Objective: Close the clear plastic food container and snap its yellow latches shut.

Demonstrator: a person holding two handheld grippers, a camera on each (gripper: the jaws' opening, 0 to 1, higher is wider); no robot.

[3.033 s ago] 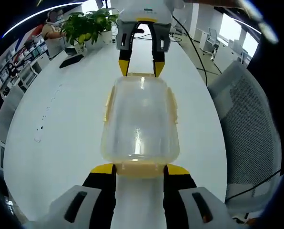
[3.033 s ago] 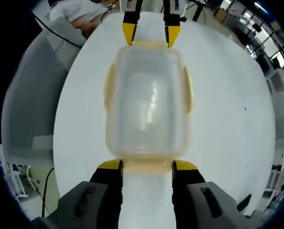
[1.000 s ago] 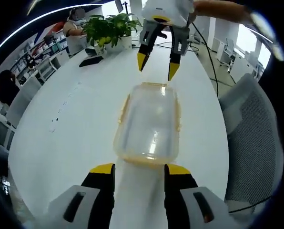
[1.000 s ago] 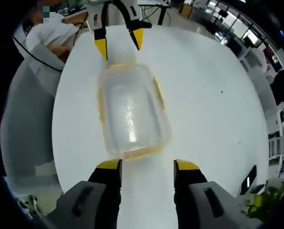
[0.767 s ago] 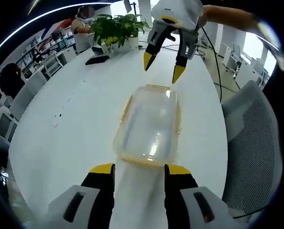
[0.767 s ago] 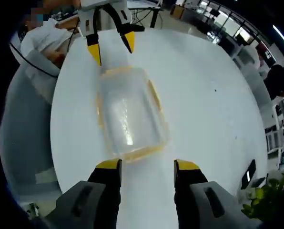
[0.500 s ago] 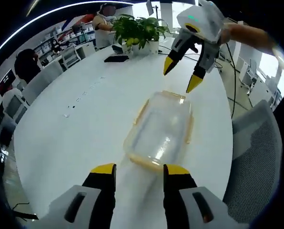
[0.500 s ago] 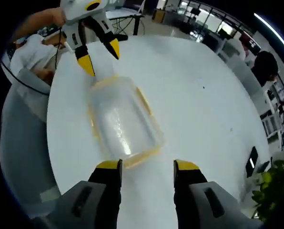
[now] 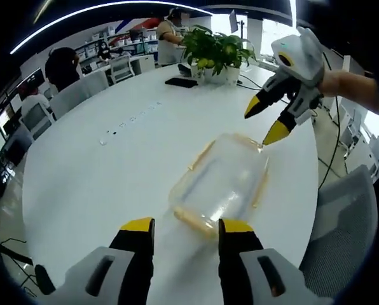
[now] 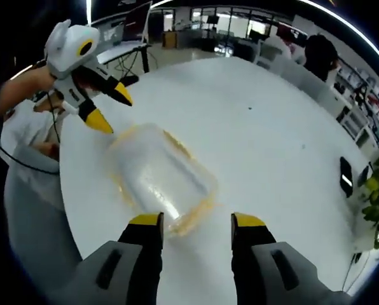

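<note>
Left gripper view: left gripper [image 9: 186, 223] at the bottom edge, yellow-tipped fingers [image 9: 137, 224] spread wide, nothing between them. Just beyond the tips, a clear plastic container [image 9: 221, 180] with lid on, lying flat on the white counter [image 9: 113, 171], long axis running diagonally up toward the right. Body see-through with glare spots; yellow latches [image 9: 200, 155] along its long sides and a yellowish rim at the near end, apparently folded against the walls, though hard to tell whether snapped. Near end of the box close to the left fingertips but apart from them. Beyond its far corner, right gripper [image 9: 268, 119] held by a hand [image 9: 348, 91], fingers parted and empty, the lower tip just beside the far rim, contact not clear. Farther off on the counter, a potted plant [image 9: 216, 49] and a dark phone [image 9: 181, 82]; seated people and chairs around.

Right gripper view: right gripper [image 10: 197, 220] low in the picture, fingers [image 10: 146, 220] wide apart and empty. Container [image 10: 159, 176] slanting up to the left, near end just ahead of the left-hand tip, not gripped. Left gripper [image 10: 107, 107] above its far end, fingers open, holding nothing, lower tip just beside the rim.
</note>
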